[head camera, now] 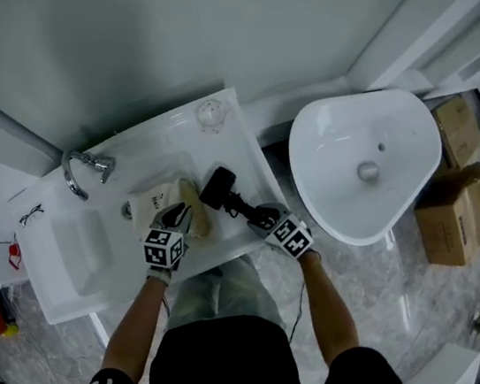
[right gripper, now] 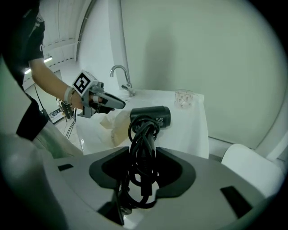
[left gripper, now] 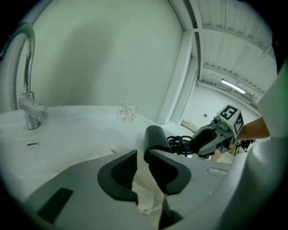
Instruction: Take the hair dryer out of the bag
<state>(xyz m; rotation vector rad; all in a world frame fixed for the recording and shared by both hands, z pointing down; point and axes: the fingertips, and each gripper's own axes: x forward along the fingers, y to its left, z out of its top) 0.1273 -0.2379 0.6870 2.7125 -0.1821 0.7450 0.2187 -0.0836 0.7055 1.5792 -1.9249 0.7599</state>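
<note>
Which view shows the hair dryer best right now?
Right gripper view: the hair dryer sits close and centred, barrel and wrapped cord clear. Head view shows it small from above; left gripper view shows only its barrel end and some cord.

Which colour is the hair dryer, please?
The hair dryer is black; best seen in the right gripper view.

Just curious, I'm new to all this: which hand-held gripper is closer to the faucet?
Left. The left hand-held gripper, clamping the bag, is right of the faucet; the right hand-held gripper, holding the hair dryer, sits farther right, beyond the bag.
</note>
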